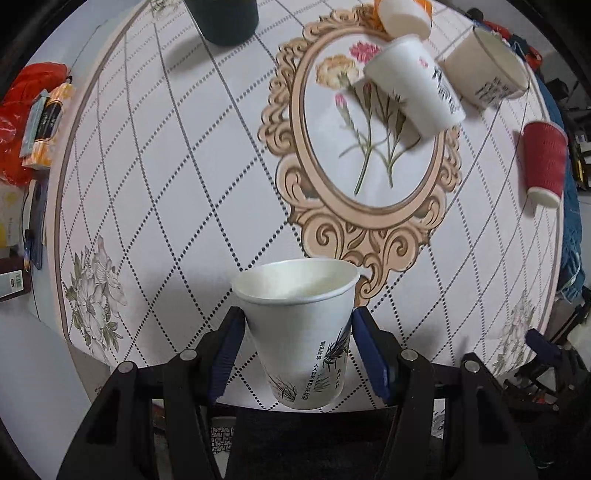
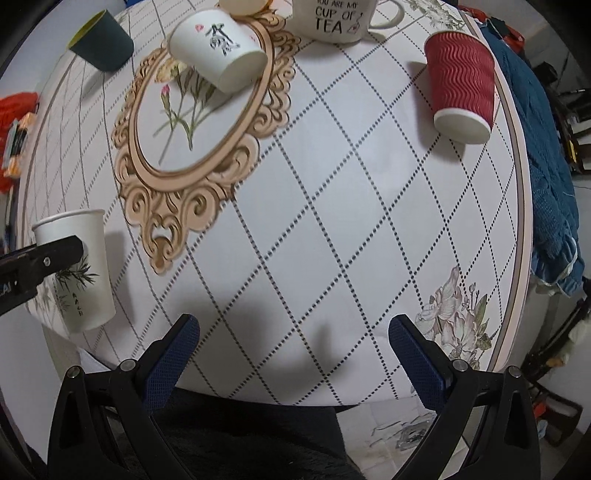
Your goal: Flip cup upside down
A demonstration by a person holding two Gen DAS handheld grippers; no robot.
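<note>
Left claw (image 1: 297, 343) has its blue pads clamped on both sides of the white paper cup (image 1: 301, 332), mouth up, over the near edge of the bench (image 1: 166, 184). Right claw (image 2: 293, 345) is spread wide with nothing in it. Only the right view shows the "cup of tea" writing on the mug (image 2: 334, 16) and the red ribbed cup (image 2: 461, 81) standing upside down, plus the held cup from the side.
</note>
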